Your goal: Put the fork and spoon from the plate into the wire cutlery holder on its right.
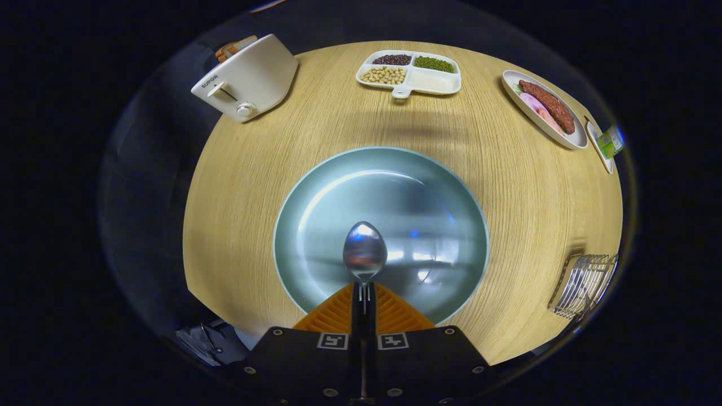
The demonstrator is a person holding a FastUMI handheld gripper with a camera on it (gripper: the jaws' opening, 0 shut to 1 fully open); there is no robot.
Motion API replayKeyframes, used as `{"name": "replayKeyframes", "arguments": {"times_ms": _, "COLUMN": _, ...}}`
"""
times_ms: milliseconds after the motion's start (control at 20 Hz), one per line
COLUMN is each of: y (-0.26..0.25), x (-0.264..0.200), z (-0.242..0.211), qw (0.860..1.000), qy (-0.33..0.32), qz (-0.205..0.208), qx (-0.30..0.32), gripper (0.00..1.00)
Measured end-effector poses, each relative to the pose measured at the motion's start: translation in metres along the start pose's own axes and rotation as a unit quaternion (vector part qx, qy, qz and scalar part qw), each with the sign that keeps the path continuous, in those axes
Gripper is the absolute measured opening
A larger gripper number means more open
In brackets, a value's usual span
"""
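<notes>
Gripper view: fingers (364, 299) closed together on the neck of the spoon (365, 252), bowl pointing away toward 12 o'clock, handle hidden between the pads. Held over the near part of the plate (316, 186), probably lifted clear of it, though not possible to say for sure. Gripped near the bowl, apparently so that the handle stays in line with the fingers and can go down into a slot. No fork on the plate, so perhaps placed already, but too small to tell inside the wire cutlery holder (584, 283), at about 3 o'clock from the fingers, well apart, on the wooden table (507, 197). Next, by judgement: carry to the right, then turn handle downward above the wires. Risk: smooth metal slipping between the pads. Toaster (248, 79) at 11 o'clock, bean tray (434, 83) at 12, sausage dish (564, 138) at 2, all far beyond and out of the way
</notes>
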State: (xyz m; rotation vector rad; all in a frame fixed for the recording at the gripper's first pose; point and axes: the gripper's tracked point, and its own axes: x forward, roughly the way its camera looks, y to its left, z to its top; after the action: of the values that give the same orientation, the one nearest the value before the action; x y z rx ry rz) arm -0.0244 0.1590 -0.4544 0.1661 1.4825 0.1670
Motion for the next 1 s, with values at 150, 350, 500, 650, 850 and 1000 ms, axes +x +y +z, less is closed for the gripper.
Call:
{"name": "replayKeyframes", "arguments": {"times_ms": 150, "y": -0.011, "x": 0.002, "z": -0.006, "qw": 1.0, "qy": 0.002, "qz": -0.008, "qx": -0.013, "gripper": 0.04}}
{"name": "replayKeyframes", "arguments": {"times_ms": 350, "y": -0.015, "x": 0.013, "z": -0.02, "qw": 0.998, "qy": 0.026, "qz": -0.026, "qx": -0.05, "gripper": 0.04}}
{"name": "replayKeyframes", "arguments": {"times_ms": 500, "y": -0.016, "x": 0.02, "z": -0.029, "qw": 0.995, "qy": 0.041, "qz": -0.047, "qx": -0.081, "gripper": 0.08}}
{"name": "replayKeyframes", "arguments": {"times_ms": 650, "y": -0.016, "x": 0.022, "z": -0.034, "qw": 0.992, "qy": 0.052, "qz": -0.054, "qx": -0.097, "gripper": 0.12}}
{"name": "replayKeyframes", "arguments": {"times_ms": 850, "y": -0.015, "x": 0.021, "z": -0.035, "qw": 0.995, "qy": 0.062, "qz": -0.042, "qx": -0.068, "gripper": 0.06}}
{"name": "replayKeyframes", "arguments": {"times_ms": 1000, "y": -0.007, "x": 0.008, "z": -0.022, "qw": 0.998, "qy": 0.027, "qz": -0.018, "qx": -0.058, "gripper": 0.03}}
